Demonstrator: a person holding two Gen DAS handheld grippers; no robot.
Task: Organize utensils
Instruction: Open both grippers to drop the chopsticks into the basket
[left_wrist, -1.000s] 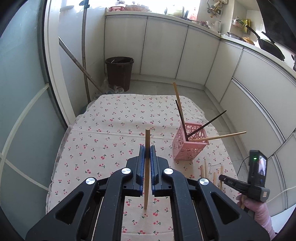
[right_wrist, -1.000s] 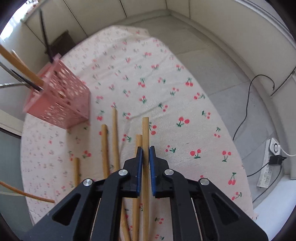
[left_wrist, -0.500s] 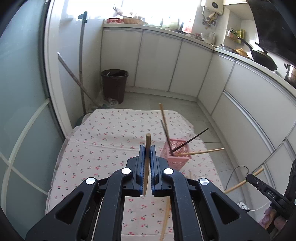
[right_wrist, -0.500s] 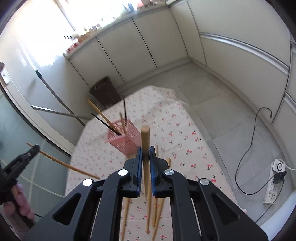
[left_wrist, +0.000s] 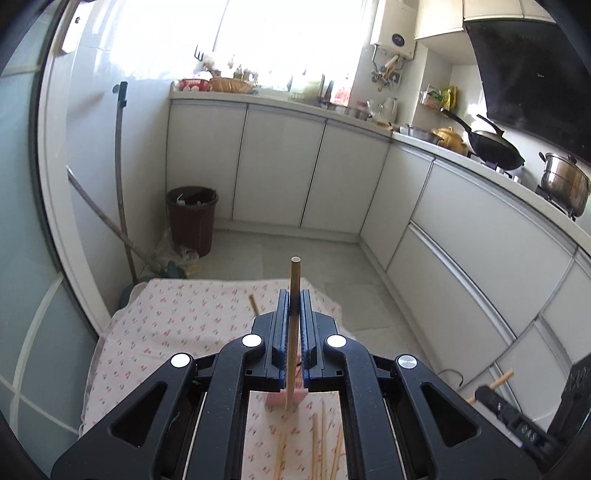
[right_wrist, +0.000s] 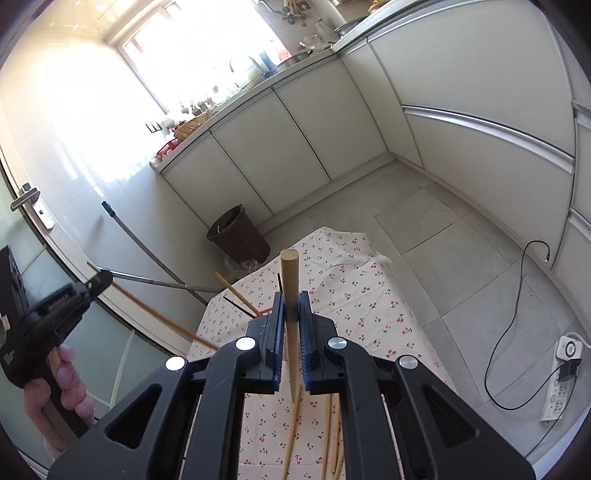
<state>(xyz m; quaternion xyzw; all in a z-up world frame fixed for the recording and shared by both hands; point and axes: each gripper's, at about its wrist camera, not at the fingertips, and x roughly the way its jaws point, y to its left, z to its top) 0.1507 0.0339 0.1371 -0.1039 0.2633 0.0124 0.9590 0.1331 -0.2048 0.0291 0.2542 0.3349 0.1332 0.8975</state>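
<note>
Two tools, each clenched on one wooden chopstick, above a cherry-print desk.
Left tool (left_wrist: 294, 314) grips a chopstick (left_wrist: 293, 295) at frame centre; right tool (right_wrist: 291, 314) grips another (right_wrist: 290, 291). Loose chopsticks (right_wrist: 328, 424) lie low in frame.

The left tongs (left_wrist: 294, 310) are clamped tight, a thin wooden stick (left_wrist: 294, 295) pinched upright between their blue pads. The right tongs (right_wrist: 291, 310) are closed the same way on a thicker wooden stick (right_wrist: 290, 295). To the left of the right tongs, a hand (right_wrist: 55, 391) grips the left tool's handle.
</note>
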